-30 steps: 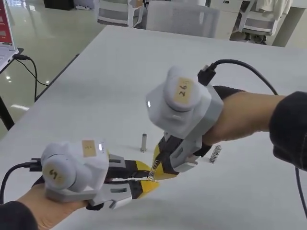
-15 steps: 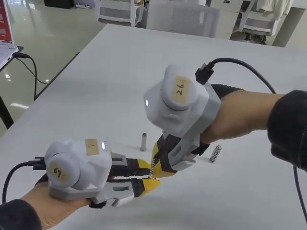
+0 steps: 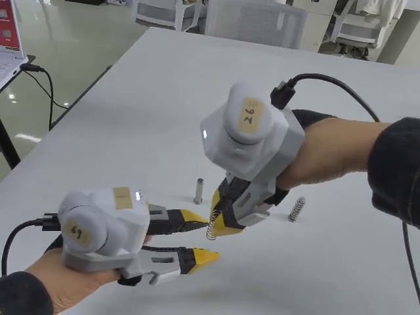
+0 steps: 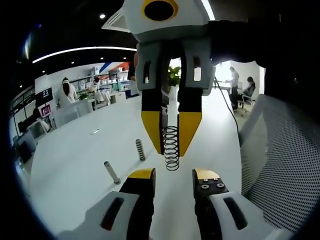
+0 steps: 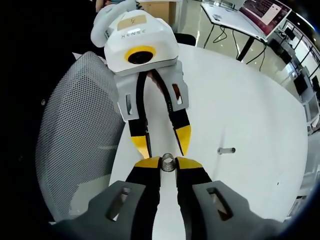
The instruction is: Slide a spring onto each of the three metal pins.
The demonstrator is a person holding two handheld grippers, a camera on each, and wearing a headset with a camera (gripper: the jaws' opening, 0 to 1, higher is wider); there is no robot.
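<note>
Head view: the left gripper, low at the near edge of the desk, has spread its jaws wider than half a second ago, and they now stand clear of the spring. The right gripper points down from above with its jaws pinched on that spring, whose lower coils hang free. Just behind stands an upright metal pin, bare. A second spring lies on the desk to the right.

Left gripper view: its own jaws rise wide apart with nothing between them. Ahead, the right gripper's yellow jaws grip the upper part of the spring. The bare pin and the loose spring sit beyond on the desk.

Right gripper view: its jaws are nearly together, clamping the spring at their tips, and the left gripper faces them, open.

It seems the left has let go, so the right alone carries the spring. No pin in sight wears one yet, and threading it on is what remains.
</note>
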